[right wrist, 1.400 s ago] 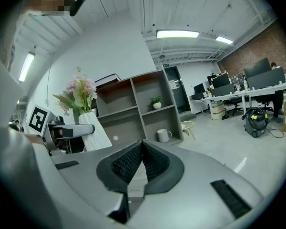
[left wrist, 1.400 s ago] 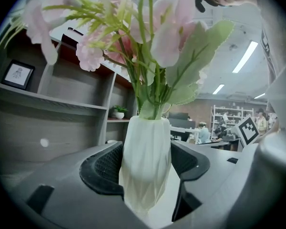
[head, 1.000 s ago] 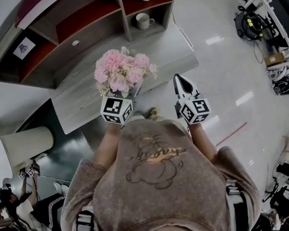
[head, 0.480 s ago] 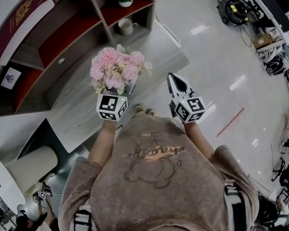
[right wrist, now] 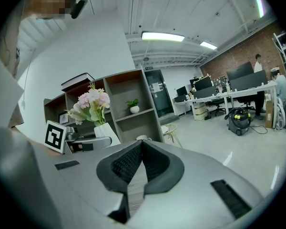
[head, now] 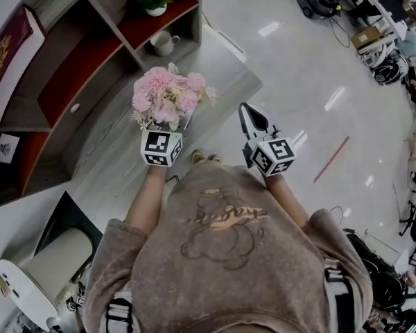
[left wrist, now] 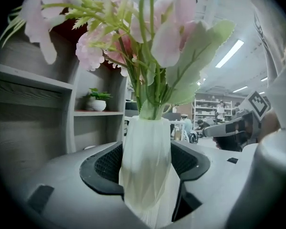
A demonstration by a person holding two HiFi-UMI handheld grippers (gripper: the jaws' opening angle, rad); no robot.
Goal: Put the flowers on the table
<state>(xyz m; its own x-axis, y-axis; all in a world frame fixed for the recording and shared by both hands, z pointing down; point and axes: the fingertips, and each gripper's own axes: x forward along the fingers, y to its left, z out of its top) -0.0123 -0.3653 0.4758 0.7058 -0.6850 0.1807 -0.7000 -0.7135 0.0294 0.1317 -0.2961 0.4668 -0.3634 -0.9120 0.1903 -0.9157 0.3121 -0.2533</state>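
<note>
A bunch of pink flowers (head: pixel 168 97) stands in a white faceted vase (left wrist: pixel 146 171). My left gripper (left wrist: pixel 146 162) is shut on the vase, its black pads against both sides. In the head view the blooms hide the left jaws, and the bunch hangs over the near part of the grey wooden table (head: pixel 104 151). My right gripper (head: pixel 248 111) is to the right of the flowers, over the floor, jaws pressed together with nothing between them. The right gripper view shows the flowers (right wrist: pixel 91 104) and vase (right wrist: pixel 106 130) off to its left.
A shelf unit (head: pixel 90 54) rises behind the table, holding a white mug (head: pixel 161 42), a small potted plant (head: pixel 152 2) and a red book (head: pixel 7 54). A white cylinder (head: pixel 48 262) lies at lower left. Glossy floor (head: pixel 298 68) spreads right, with office desks (right wrist: pixel 238 92) beyond.
The view has swung: shelf and table have slid left and up in the picture. Both grippers keep their spacing, and the left one still holds the vase.
</note>
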